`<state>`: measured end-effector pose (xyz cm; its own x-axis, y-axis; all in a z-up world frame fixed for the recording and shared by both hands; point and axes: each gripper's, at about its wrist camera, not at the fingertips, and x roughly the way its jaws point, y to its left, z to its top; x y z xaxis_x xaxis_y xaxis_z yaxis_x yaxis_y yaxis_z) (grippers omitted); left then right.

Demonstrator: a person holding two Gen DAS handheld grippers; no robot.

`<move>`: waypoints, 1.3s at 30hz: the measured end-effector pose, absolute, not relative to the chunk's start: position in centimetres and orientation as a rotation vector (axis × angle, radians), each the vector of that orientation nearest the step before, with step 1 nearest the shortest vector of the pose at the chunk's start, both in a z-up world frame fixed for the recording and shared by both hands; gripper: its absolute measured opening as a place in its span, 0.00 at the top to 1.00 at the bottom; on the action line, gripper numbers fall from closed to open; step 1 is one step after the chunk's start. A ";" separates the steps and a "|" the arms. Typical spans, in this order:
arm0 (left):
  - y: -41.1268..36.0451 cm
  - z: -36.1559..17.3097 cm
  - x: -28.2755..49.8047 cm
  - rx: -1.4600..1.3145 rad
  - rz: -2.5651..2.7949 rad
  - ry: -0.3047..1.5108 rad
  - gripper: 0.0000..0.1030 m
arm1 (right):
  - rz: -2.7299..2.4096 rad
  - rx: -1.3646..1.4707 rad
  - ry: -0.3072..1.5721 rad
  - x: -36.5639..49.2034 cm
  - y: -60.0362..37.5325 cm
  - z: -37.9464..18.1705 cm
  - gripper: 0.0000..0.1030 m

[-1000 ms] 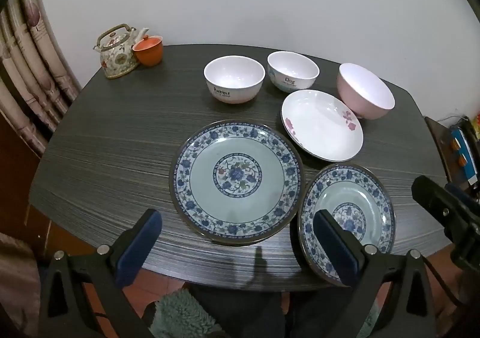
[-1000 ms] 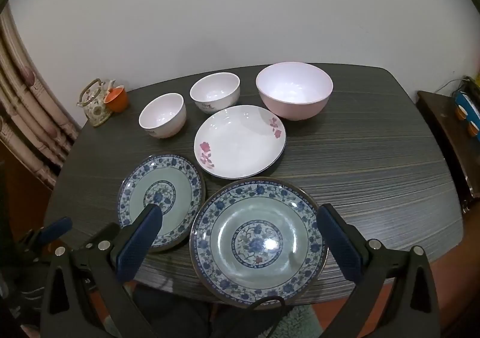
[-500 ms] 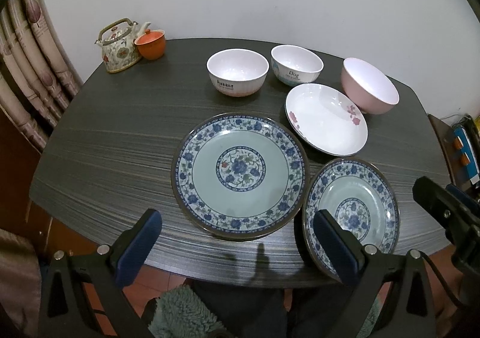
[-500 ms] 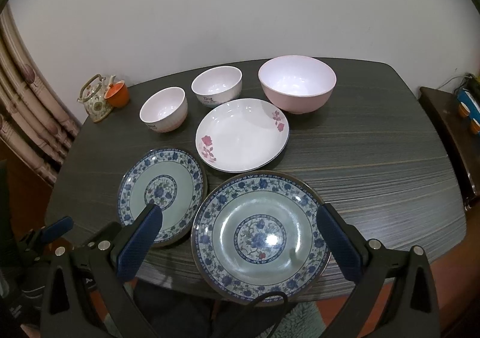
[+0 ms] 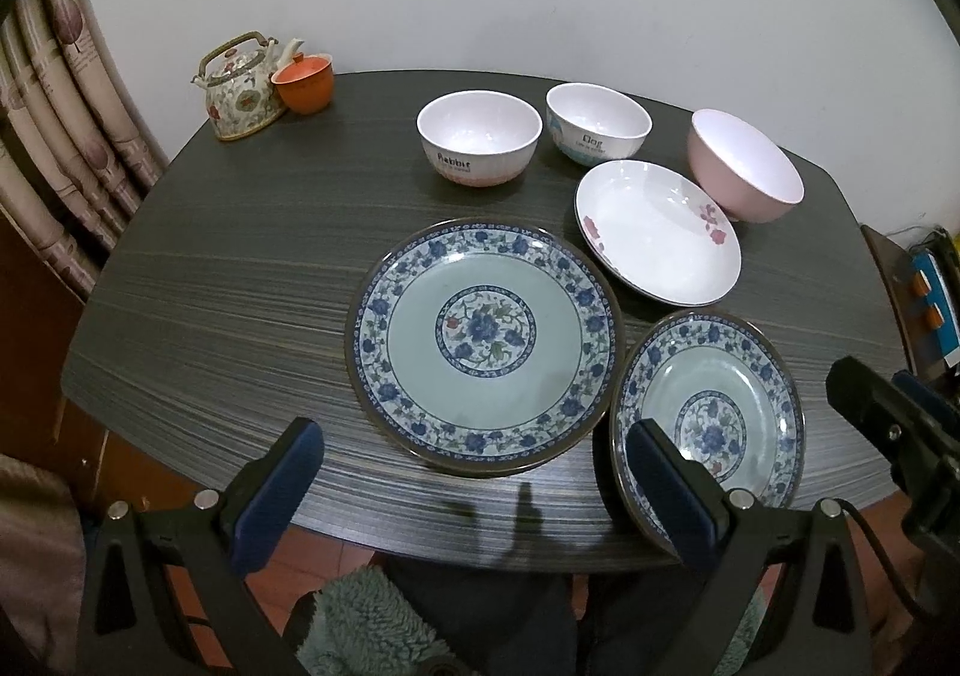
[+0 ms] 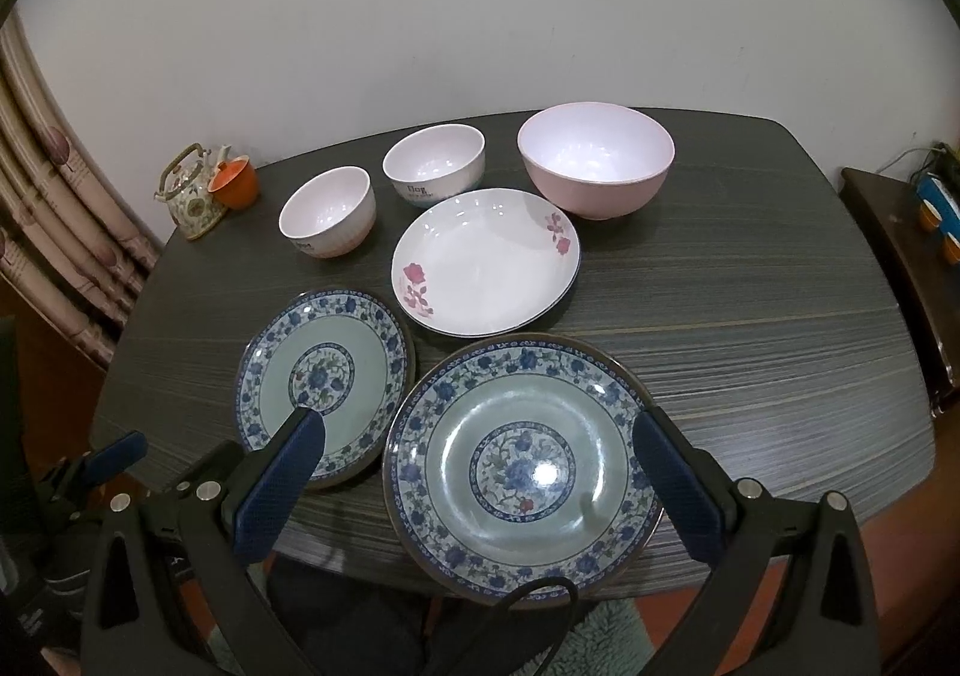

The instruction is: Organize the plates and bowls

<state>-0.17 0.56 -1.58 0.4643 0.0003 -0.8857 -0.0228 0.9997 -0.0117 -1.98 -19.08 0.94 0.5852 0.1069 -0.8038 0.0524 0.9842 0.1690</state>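
Both claws hang wide open and empty at the table's 6 o'clock edge: left gripper (image 5: 474,487), right gripper (image 6: 480,472). Blue plate (image 5: 483,343) sits dead center, its twin (image 6: 522,466) beside it at 4 o'clock, bowls at 12. Glazed rims look slippery; a shallow pinch could drop one.

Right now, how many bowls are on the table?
3. The Rabbit bowl sits furthest left in the back row, the Dog bowl beside it, and the larger pink bowl at the right end, behind the white flowered plate. None appear hidden.
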 end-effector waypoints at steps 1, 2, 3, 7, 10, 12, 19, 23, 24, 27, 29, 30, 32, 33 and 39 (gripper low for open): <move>0.5 -1.6 -0.2 -0.022 0.014 1.089 0.00 | 0.032 0.183 0.948 -2.0 -19.1 0.9 0.01; 0.5 -1.7 -0.1 -0.021 0.016 1.091 0.00 | 0.032 0.185 0.948 -2.1 -19.1 0.8 0.01; 0.5 -1.7 -0.2 -0.021 0.016 1.092 0.00 | 0.032 0.185 0.949 -2.1 -19.0 0.8 0.01; 0.5 -1.7 -0.2 -0.022 0.012 1.089 0.00 | 0.034 0.183 0.949 -2.1 -19.1 0.8 0.01; 0.5 -1.7 -0.2 -0.022 0.014 1.091 0.00 | 0.036 0.183 0.949 -2.0 -19.1 0.8 0.01; 0.5 -1.7 -0.2 -0.022 0.014 1.090 0.00 | 0.035 0.183 0.949 -2.0 -19.1 0.7 0.01; 0.6 -1.7 -0.2 -0.020 0.015 1.090 0.00 | 0.035 0.183 0.951 -2.1 -19.0 0.6 0.01; 0.7 -1.8 -0.3 -0.020 0.016 1.091 0.00 | 0.036 0.182 0.951 -2.1 -19.0 0.7 0.01; 0.7 -1.8 -0.2 -0.020 0.015 1.092 0.00 | 0.035 0.183 0.951 -2.0 -19.1 0.7 0.01; 0.7 -1.8 -0.3 -0.018 0.017 1.094 0.00 | 0.038 0.185 0.952 -2.1 -19.0 0.7 0.01; 0.7 -1.8 -0.3 -0.018 0.017 1.094 0.00 | 0.038 0.184 0.953 -2.1 -19.0 0.7 0.01; 0.7 -1.8 -0.3 -0.018 0.017 1.094 0.00 | 0.039 0.186 0.952 -2.1 -19.0 0.6 0.01; 0.6 -1.8 -0.3 -0.018 0.017 1.094 0.00 | 0.037 0.184 0.954 -2.0 -19.0 0.7 0.01; 0.6 -1.8 -0.3 -0.019 0.017 1.094 0.00 | 0.037 0.185 0.953 -2.0 -19.0 0.8 0.01; 0.7 -2.0 -0.2 -0.018 0.019 1.099 0.00 | 0.039 0.183 0.955 -2.1 -18.9 0.7 0.01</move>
<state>-0.22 0.71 -1.99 0.4539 0.0065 -0.8910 -0.0247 0.9997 -0.0053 -2.08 -18.90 0.72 0.5780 0.1141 -0.8080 0.0475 0.9838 0.1730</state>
